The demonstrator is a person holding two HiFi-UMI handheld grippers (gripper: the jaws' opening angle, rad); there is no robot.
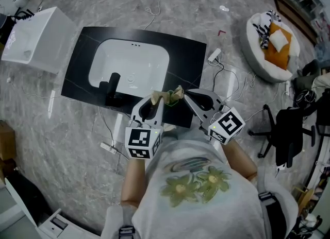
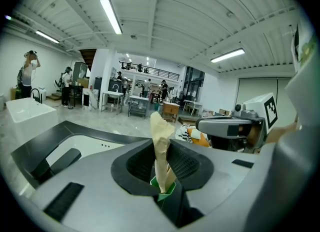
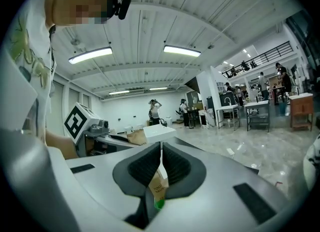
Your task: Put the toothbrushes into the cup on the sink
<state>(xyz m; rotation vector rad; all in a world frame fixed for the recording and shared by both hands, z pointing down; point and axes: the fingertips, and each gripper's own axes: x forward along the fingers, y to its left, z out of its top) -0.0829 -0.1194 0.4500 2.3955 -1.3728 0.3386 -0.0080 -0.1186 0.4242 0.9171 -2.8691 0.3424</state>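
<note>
Pinching tan paper toothbrush pkg (image 1: 174, 94), green end; L gripper (image 2: 161, 148) + R gripper (image 3: 160, 152).

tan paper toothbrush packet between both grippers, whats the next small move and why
Probably ease the left gripper and right gripper apart to tear open the tan paper toothbrush packet. Both are clamped on it, and no bare brush shows yet.

The brown paper packet (image 3: 159, 187) carries small dark print, partly readable as "TOOT", the rest too small.
</note>
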